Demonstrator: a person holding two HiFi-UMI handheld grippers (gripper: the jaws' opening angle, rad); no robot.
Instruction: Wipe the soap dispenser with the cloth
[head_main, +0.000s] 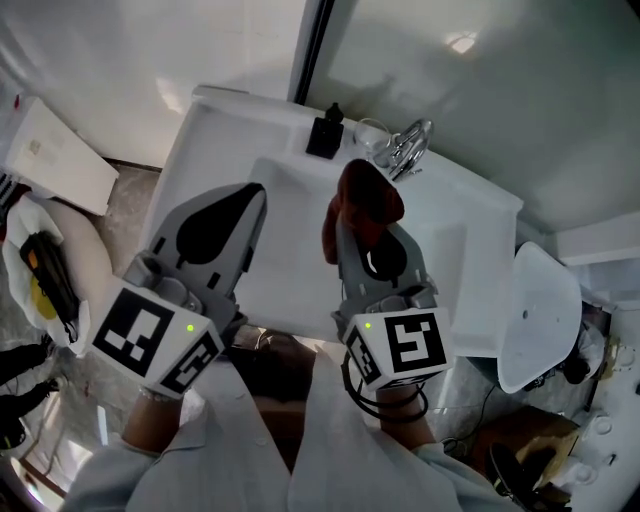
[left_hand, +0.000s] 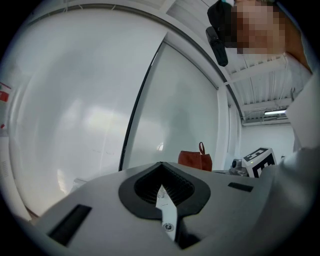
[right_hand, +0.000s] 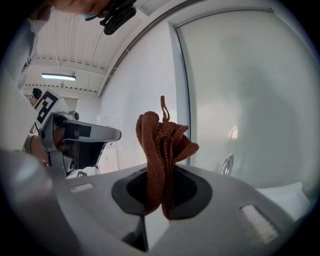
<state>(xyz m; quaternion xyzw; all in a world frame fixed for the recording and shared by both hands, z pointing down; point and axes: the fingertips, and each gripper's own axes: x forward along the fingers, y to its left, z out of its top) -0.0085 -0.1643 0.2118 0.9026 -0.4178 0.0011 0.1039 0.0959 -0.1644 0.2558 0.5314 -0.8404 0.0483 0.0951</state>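
**Cloth gripped and raised over the sink, dispenser not yet touched**

The left hand-held gripper (head_main: 253, 196) hovers above the sink's (head_main: 200, 150) left half. Its jaws are clenched together on nothing: its own view (left_hand: 161, 165) shows the dark pads meeting at the tip with only the pale wall beyond. Held off to the side like this, it seems to be kept clear of the work, or ready to steady the bottle later.

The soap dispenser (head_main: 325, 132), a small dark bottle, stands at the sink's back edge near the middle and just left of the tap (head_main: 408, 147). It is upright, with neither tool near it.

The right hand-held gripper (head_main: 352, 222) is over the middle of the basin, on the near side of the dispenser and apart from it. It is grasping the cloth (head_main: 366, 198). In its own view (right_hand: 159, 175) the rust-coloured knit (right_hand: 162, 142) is pinched between the pads and stands up above the jaws in a bunched fold with a small loop on top. Gripping it low leaves a soft wad ahead of the tips, which looks meant to meet the bottle first.

The wiping has probably not begun. The likely next move is to carry the cloth forward to the back edge, and since the bottle is light, a firm push could tip it.
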